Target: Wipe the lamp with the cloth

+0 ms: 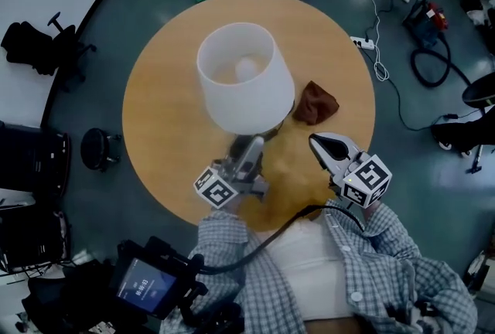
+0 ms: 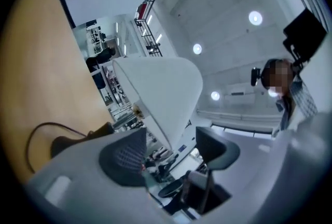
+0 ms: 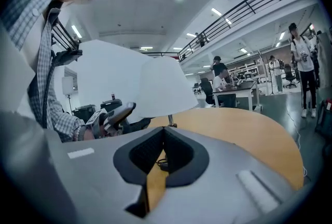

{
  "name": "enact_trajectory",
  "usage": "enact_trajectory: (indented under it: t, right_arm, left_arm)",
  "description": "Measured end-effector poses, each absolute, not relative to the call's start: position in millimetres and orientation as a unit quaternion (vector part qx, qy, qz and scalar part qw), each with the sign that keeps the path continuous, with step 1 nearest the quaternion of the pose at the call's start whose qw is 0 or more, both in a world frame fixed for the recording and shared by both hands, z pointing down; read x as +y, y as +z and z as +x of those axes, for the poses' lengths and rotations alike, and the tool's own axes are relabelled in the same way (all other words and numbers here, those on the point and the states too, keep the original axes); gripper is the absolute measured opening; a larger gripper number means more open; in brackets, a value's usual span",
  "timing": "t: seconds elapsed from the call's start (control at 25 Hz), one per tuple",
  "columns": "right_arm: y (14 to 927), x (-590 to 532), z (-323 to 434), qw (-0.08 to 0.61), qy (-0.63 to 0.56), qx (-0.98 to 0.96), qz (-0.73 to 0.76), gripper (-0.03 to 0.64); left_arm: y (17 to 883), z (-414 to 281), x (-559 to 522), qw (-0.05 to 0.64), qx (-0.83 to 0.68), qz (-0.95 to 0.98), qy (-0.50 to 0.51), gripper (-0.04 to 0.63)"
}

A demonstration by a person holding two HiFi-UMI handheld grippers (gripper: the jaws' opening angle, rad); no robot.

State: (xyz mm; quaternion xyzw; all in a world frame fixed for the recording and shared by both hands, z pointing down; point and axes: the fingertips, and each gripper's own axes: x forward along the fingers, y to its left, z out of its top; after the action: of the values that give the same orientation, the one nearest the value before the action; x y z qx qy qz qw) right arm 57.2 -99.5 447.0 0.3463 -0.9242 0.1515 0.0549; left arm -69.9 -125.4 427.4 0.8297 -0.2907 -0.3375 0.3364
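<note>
step: cloth not yet picked up, wiping not begun | cloth point(image 1: 315, 102): crumpled, brown, on round table point(image 1: 166, 120) just right of lamp point(image 1: 245, 77) | left gripper point(image 1: 249, 145): jaws wide, empty, under shade | right gripper point(image 1: 319, 142): jaws closed, empty, near cloth | next: likely open right jaws, pinch cloth | obstacle: shade crowds cloth; power strip point(image 1: 362, 42) at far rim

Lamp stem point(image 3: 169, 120) — under shade point(image 1: 245, 77), head view

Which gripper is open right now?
The left gripper: its jaws stand wide apart, gripping nothing, while the right gripper has its jaws shut together.
</note>
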Motion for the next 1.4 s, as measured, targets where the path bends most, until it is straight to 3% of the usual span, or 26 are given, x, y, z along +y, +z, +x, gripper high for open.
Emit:
enact_trajectory:
  t: [0.08, 0.16, 0.28, 0.44, 0.76, 0.88, 1.16, 1.32, 1.4]
  right_arm:
    - [454.6, -101.0, 55.2, 0.063, 0.156, -0.926, 0.339, 0.003]
    - [463.7, -100.9, 56.3, 0.073, 0.161, -0.925, 0.336, 0.003]
    - [478.0, -108.4, 65.8, 0.092, 0.176, -0.917, 0.347, 0.003]
    - [505.0, -131.2, 79.7, 0.15, 0.166, -0.904, 0.363, 0.004]
    - [574.6, -193.0, 100.8, 0.298, 0.113, -0.872, 0.37, 0.231]
    - [604.7, -219.6, 111.2, 0.329, 0.126, -0.854, 0.383, 0.252]
    - [647.1, -235.8, 109.9, 0.353, 0.166, -0.837, 0.384, 0.259]
    - [651.7, -240.0, 111.0, 0.341, 0.183, -0.833, 0.395, 0.13]
    - [647.9, -240.6, 109.9, 0.342, 0.193, -0.83, 0.396, 0.107]
  left_arm:
    - [413.3, -73.2, -129.4, 0.328, -0.284, 0.82, -0.373, 0.288]
    - [407.1, -77.0, -130.9, 0.325, -0.285, 0.81, -0.397, 0.211]
    - [407.3, -75.8, -132.8, 0.325, -0.288, 0.806, -0.402, 0.147]
    - [404.0, -77.7, -135.4, 0.318, -0.295, 0.805, -0.404, 0.132]
    - [402.5, -72.0, -122.2, 0.323, -0.296, 0.804, -0.401, 0.12]
    - [404.6, -67.6, -119.2, 0.328, -0.296, 0.804, -0.398, 0.117]
    - [404.2, -70.4, -122.0, 0.324, -0.301, 0.805, -0.396, 0.117]
    - [405.3, -71.2, -122.2, 0.32, -0.306, 0.805, -0.395, 0.118]
    - [406.5, -71.3, -121.6, 0.318, -0.31, 0.805, -0.394, 0.118]
